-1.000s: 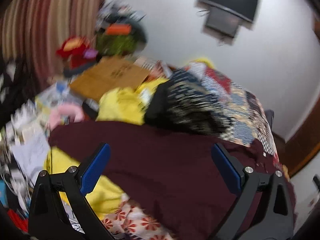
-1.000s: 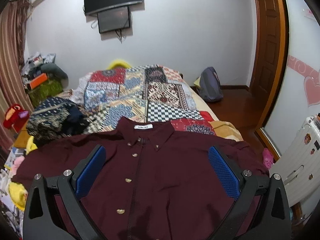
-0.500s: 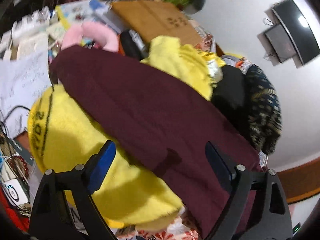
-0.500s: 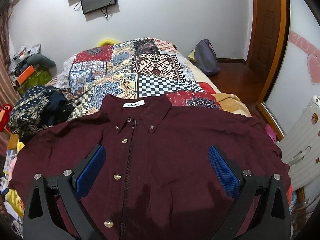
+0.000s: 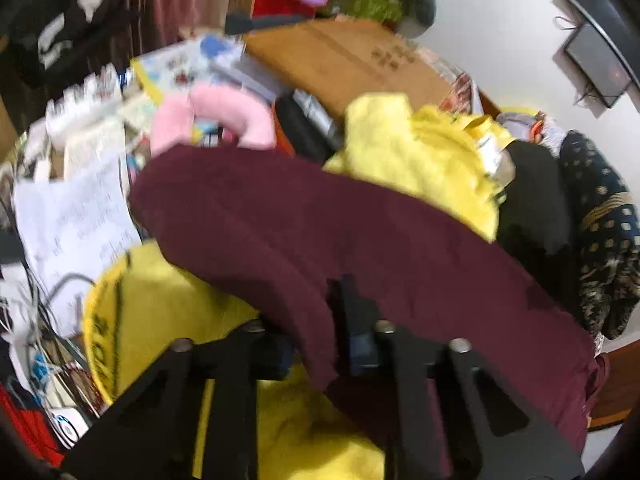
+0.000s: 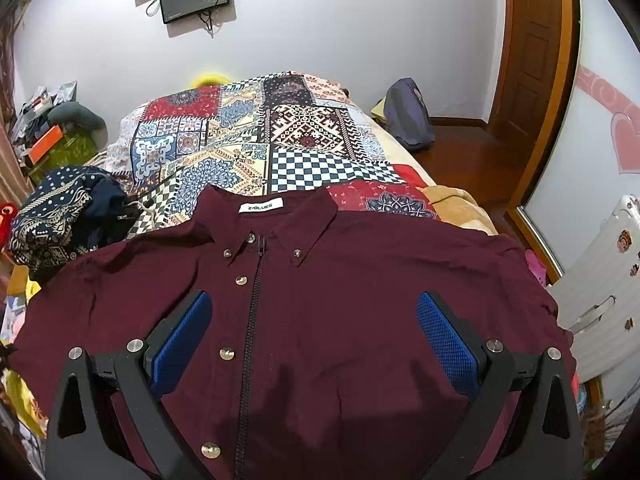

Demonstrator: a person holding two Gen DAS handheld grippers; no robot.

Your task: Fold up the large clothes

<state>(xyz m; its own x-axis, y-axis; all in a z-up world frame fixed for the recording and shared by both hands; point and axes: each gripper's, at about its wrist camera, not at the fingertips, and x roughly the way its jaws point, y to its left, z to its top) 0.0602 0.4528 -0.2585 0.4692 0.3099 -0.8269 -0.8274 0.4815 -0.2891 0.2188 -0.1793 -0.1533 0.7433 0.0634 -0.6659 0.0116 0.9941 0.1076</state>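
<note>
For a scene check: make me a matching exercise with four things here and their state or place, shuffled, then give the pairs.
1. left gripper
2. right gripper
3. maroon shirt
4. dark patterned cloth

A. bunched up beside the shirt's sleeve
B. open above the shirt front
C. closed on the sleeve edge
D. spread flat, buttons up, on the patchwork bedspread

Pairs: 1-C, 2-B, 3-D, 4-A

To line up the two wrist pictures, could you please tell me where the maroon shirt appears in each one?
Left wrist view: the maroon shirt runs as a sleeve from centre left to lower right, its edge pinched in the left claw.
Right wrist view: the shirt lies spread, front up, across the lower half, under the open right claw.
Shared landmark: the dark patterned cloth bundle beside the shirt.
</note>
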